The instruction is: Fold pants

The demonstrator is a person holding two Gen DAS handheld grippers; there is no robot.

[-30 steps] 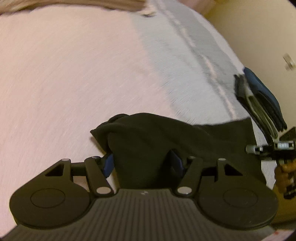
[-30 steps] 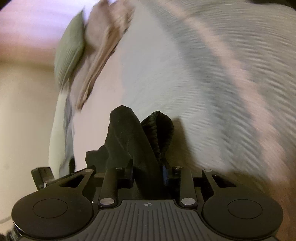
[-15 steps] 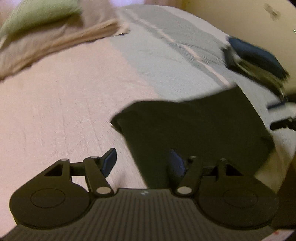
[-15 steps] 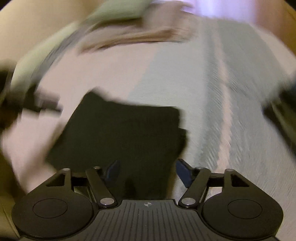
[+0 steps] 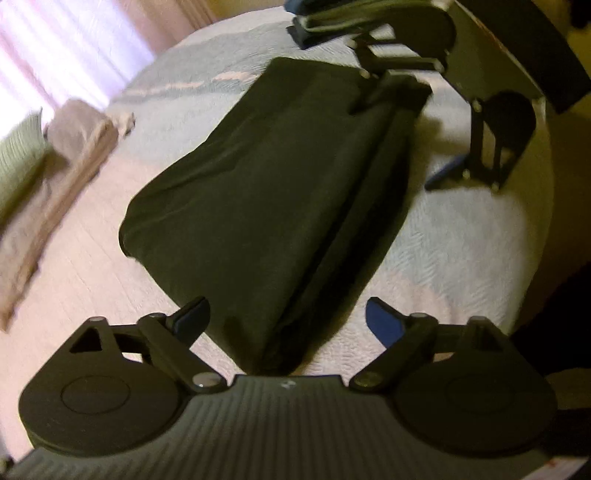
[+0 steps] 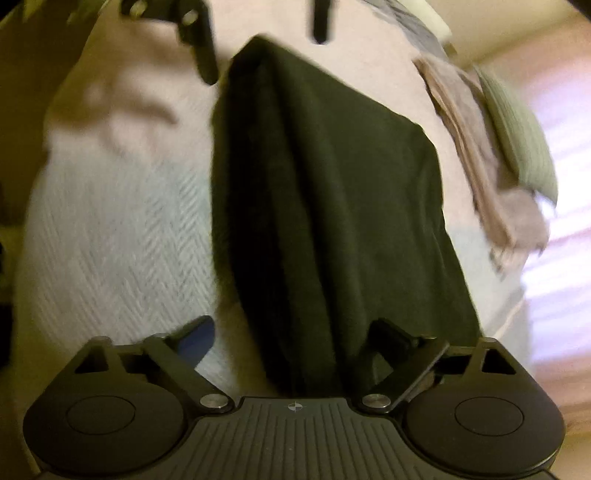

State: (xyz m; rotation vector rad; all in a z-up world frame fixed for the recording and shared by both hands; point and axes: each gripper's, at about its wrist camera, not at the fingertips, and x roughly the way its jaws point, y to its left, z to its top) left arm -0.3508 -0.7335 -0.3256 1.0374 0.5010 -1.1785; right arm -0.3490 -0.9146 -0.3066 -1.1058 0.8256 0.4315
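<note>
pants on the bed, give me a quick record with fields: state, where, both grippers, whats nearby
garment: black pants, folded into a compact rectangle
surface: lying flat on the pink and grey bedspread
left gripper: open, nothing between its fingers, at one short end of the pants
right gripper: open, holding nothing, at the opposite end, facing the left one
nearby: beige blanket and green pillow off to one side; stack of folded clothes past the far end
fold: looks complete, layered edge visible along one long side
</note>
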